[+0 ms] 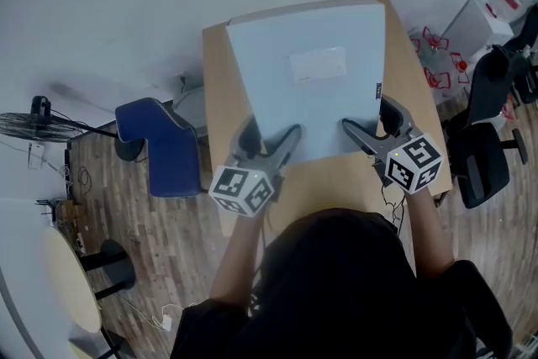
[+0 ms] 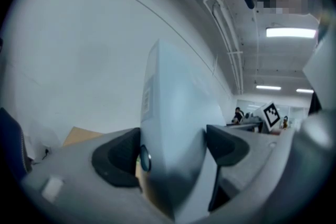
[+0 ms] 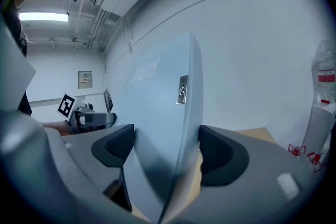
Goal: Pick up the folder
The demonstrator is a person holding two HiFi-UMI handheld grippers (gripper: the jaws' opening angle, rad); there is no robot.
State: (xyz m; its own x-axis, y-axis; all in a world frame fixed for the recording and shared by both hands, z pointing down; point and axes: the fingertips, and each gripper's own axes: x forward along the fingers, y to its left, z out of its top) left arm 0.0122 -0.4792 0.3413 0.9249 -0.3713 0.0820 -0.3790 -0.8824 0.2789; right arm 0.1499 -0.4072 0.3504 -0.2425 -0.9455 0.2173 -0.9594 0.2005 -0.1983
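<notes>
A pale blue folder (image 1: pixel 311 80) with a white label lies over the small wooden table (image 1: pixel 336 181), its near edge raised. My left gripper (image 1: pixel 267 143) is shut on the folder's near left corner, and the folder (image 2: pixel 173 128) fills the gap between its dark pads (image 2: pixel 116 157). My right gripper (image 1: pixel 366 130) is shut on the near right corner. In the right gripper view the folder (image 3: pixel 163 113) stands edge-on between the pads (image 3: pixel 220 157), with a metal clasp (image 3: pixel 182 89) on its side.
A blue chair (image 1: pixel 160 143) stands left of the table and a black office chair (image 1: pixel 487 139) to the right. A fan (image 1: pixel 34 124) sits at far left, a round table (image 1: pixel 67 282) at lower left. A white wall runs behind.
</notes>
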